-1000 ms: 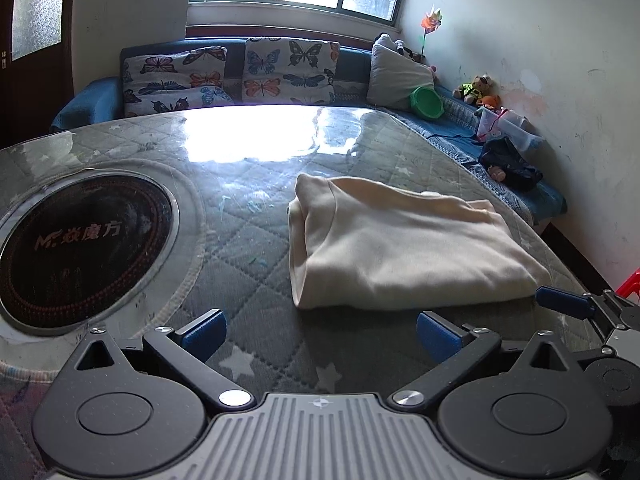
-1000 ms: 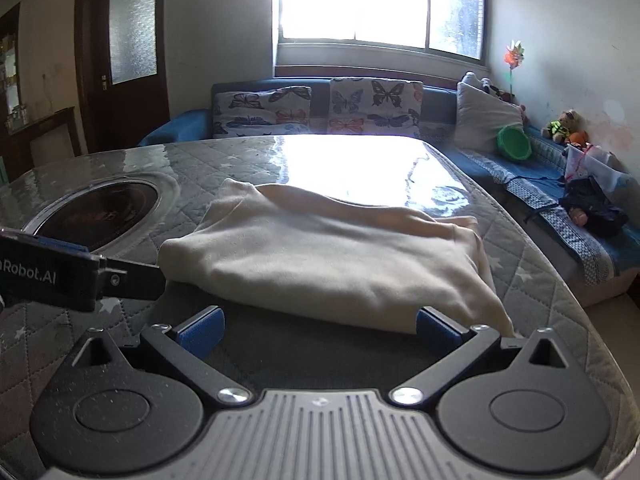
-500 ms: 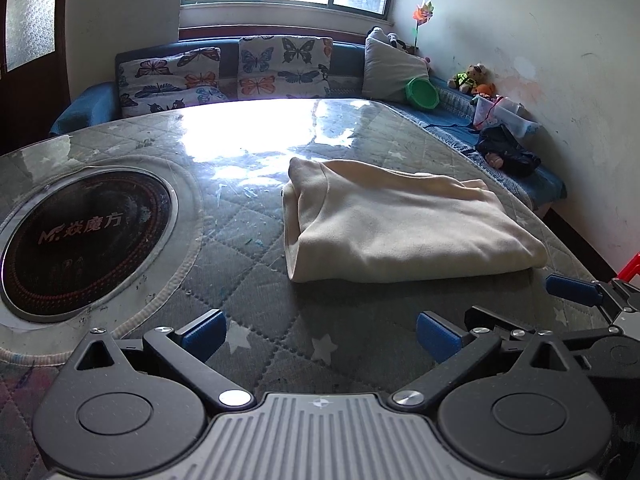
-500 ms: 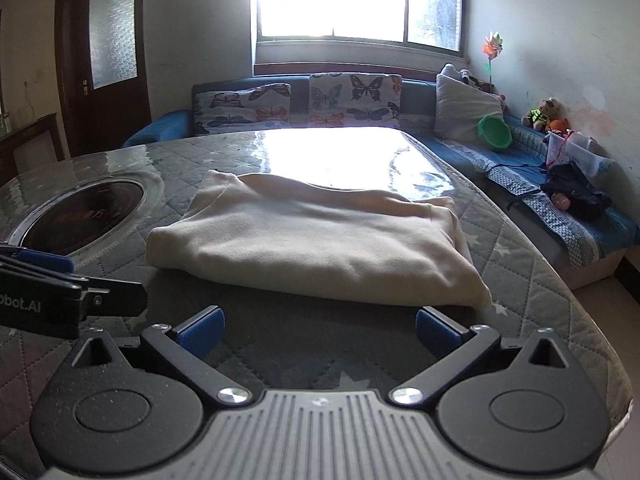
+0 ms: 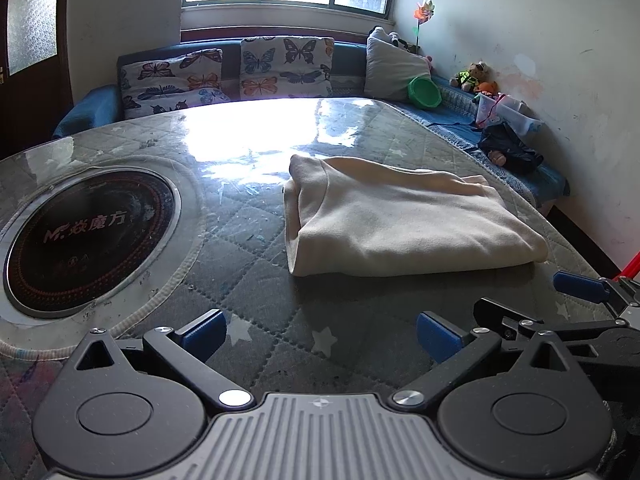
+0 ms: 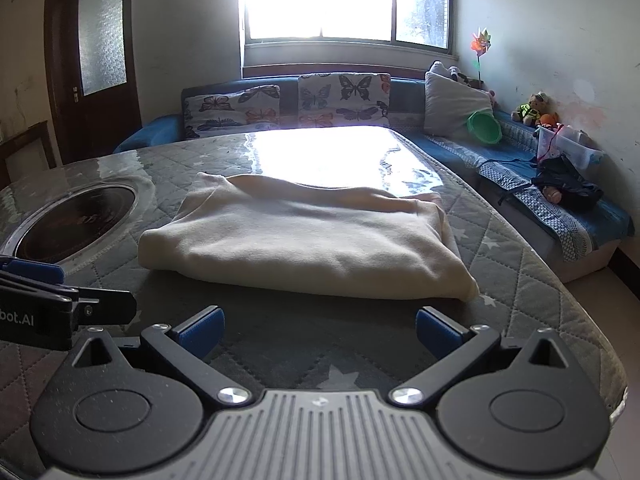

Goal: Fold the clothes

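A folded cream sweater [image 5: 404, 224] lies on the worktop [image 5: 256, 264] near its right edge. The left gripper [image 5: 320, 330] and right gripper [image 6: 318, 326] sit apart from it at the near edge, fingers spread wide and empty.

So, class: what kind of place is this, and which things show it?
Most likely a home living room: a blue corner sofa with butterfly-print cushions, a teddy bear, and a quilt-covered table holding a folded cream garment.

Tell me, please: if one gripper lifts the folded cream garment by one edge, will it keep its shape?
Probably not. The cream garment looks soft and thick, with rounded folds, so it would likely droop and unfold. Pushed, it might slide easily, since the table cover looks glossy.
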A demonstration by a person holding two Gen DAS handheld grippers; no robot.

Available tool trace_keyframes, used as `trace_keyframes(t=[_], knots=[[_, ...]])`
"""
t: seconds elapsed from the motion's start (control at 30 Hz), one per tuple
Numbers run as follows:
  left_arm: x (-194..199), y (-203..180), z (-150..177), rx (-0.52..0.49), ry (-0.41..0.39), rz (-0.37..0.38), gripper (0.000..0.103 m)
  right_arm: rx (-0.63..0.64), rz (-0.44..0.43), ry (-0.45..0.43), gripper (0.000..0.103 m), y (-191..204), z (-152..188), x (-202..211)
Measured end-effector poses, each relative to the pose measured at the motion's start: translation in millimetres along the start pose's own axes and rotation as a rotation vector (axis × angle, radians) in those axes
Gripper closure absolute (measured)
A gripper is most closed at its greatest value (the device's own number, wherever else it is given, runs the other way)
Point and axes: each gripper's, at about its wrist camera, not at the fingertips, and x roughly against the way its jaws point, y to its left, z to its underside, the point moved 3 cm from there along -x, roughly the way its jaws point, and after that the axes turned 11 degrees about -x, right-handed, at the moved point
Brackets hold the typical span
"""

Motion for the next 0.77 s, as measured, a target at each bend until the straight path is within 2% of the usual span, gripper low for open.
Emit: trace_keyframes(t=[0.77], knots=[[3.4, -4.1, 0.0, -0.012, -0.009, -0.012, 0.0, -0.001, 0.001, 0.001, 0.0, 0.5, 2.6, 1.1]])
